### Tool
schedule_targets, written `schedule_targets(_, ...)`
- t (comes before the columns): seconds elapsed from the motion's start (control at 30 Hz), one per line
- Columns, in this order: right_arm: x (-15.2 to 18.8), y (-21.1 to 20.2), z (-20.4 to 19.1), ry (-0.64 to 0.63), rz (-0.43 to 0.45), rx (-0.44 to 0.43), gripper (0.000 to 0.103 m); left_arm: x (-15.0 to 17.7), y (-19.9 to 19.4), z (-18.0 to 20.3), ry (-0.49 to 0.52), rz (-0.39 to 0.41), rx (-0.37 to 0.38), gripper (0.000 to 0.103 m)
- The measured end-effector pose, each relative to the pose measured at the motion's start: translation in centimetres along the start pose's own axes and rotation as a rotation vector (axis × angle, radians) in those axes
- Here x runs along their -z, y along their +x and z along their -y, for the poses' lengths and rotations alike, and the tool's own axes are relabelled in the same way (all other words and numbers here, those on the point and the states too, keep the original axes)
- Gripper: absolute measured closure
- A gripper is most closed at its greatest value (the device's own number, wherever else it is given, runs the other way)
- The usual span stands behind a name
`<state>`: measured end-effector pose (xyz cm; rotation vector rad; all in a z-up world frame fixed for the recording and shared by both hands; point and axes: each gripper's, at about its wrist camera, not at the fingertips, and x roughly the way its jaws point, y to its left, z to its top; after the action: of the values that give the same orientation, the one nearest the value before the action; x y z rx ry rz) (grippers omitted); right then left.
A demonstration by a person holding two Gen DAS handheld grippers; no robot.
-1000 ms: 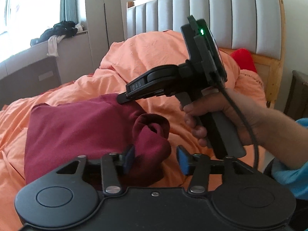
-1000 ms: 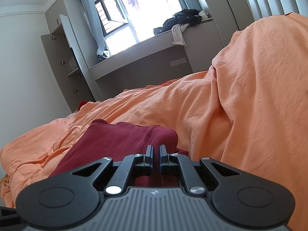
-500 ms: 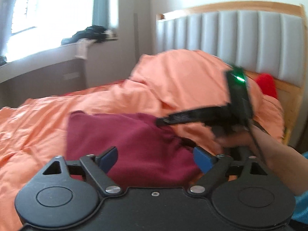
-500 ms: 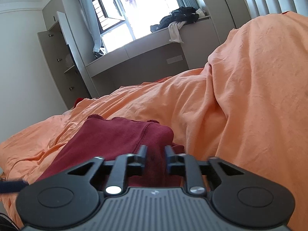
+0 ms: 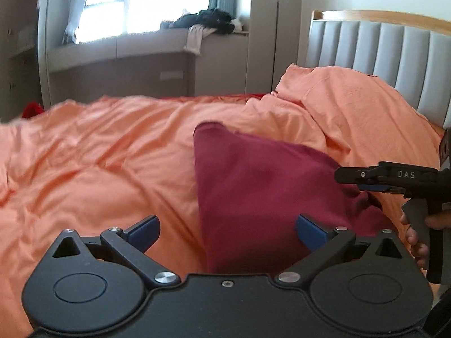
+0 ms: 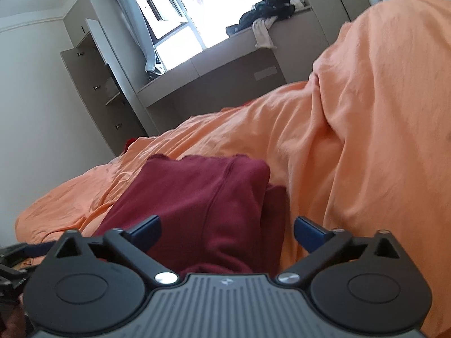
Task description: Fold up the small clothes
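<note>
Maroon garment (image 5: 253, 188) is lying folded on the orange duvet (image 5: 98, 155), near the grey padded headboard (image 5: 394, 56). We are holding the left gripper (image 5: 227, 232) over its near edge, jaws just spread wide, cloth below but not pinched. Our right gripper (image 6: 227, 229) has likewise just been opening and is gripping nothing; the fabric is sitting loose between its blue pads (image 6: 146, 229).

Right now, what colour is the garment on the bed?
Dark red (maroon) garment, clearest in the left wrist view.
</note>
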<state>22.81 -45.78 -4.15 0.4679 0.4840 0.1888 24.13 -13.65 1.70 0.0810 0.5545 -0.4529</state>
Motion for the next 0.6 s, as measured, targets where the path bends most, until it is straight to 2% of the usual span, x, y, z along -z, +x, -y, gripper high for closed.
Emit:
schedule_targets(0.2,1.0,1.0,0.7,0.035,-0.069,0.04,0.0,1.4,0.9,-1.4,-0.063,-0.037,0.032,0.0)
schedule_targets(0.3,1.8,1.6,1.3,0.076,-0.103,0.027,0.0,2.2,1.5,-1.7,-0.075,-0.051,0.04,0.0)
schedule_targets(0.47,2.2,2.0,2.2,0.125,-0.107,0.001,0.0,3.0,2.1,-2.5,-0.124,-0.07,0.069,0.0)
schedule_targets(0.6,2.1,2.0,2.3,0.128,-0.109,0.006,0.0,2.8,2.0,-2.1,-0.103,-0.069,0.055,0.0)
